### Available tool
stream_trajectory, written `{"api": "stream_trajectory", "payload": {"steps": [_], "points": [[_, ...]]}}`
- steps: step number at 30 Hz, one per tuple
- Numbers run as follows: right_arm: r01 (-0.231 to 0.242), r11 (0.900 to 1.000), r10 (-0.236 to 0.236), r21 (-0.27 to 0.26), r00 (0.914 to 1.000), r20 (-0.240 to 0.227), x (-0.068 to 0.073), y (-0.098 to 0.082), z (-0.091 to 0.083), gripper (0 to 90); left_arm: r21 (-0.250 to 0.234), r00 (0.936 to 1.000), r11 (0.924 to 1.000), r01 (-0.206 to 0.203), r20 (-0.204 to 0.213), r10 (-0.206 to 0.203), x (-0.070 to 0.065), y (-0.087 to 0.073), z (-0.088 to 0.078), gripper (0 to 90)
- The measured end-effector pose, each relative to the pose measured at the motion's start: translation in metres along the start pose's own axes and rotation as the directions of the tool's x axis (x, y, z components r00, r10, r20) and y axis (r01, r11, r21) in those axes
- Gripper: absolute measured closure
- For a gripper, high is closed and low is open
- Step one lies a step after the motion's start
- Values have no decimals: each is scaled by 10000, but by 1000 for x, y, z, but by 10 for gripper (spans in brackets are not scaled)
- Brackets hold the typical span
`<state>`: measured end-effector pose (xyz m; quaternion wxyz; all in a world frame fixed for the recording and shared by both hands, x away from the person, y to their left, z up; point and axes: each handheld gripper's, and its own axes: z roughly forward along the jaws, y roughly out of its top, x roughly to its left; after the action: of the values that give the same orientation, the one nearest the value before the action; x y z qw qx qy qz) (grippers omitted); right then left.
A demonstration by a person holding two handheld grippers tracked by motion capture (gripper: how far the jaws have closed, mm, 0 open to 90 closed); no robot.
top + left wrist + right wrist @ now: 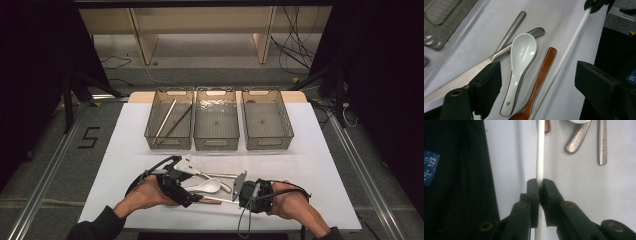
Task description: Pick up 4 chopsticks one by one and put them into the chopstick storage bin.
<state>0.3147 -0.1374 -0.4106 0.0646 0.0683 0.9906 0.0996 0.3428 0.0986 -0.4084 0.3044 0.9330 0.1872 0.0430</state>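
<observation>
My right gripper is shut on a white chopstick that runs straight ahead between its pads. In the high view it sits near the table's front edge and points left. My left gripper is open, and its jaws straddle a white ceramic spoon, a wooden spoon and the held chopstick without touching them. A metal knife and another metal handle lie just beyond the left jaw. From above, the left gripper hovers by the ceramic spoon.
Three clear baskets stand in a row at the back of the white table. The left basket holds a white chopstick and a brown one. The middle basket and right basket look empty.
</observation>
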Motion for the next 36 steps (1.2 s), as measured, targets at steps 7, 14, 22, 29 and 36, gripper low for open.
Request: {"api": "stream_trajectory", "payload": {"steps": [7,14,22,29,36], "points": [[179,9998,-178,-25,9996,229,-2,6,-5,851,598,9981,9965,-575,233,562,-4,8,11,272],[392,9992,-389,-68,9984,409,-2,10,-8,851,1020,9942,9900,-977,542,925,-7,11,17,352],[499,9987,-494,-134,9982,352,-2,9,-8,850,1404,9881,9796,-1440,741,1346,-10,13,22,491],[554,9981,-545,-253,9978,369,0,10,-8,850,1480,9814,9734,-1748,1058,1602,-12,15,23,584],[683,9975,-676,-206,9972,320,1,11,-8,850,1601,9737,9658,-2040,1358,1831,-13,16,25,683]]}}
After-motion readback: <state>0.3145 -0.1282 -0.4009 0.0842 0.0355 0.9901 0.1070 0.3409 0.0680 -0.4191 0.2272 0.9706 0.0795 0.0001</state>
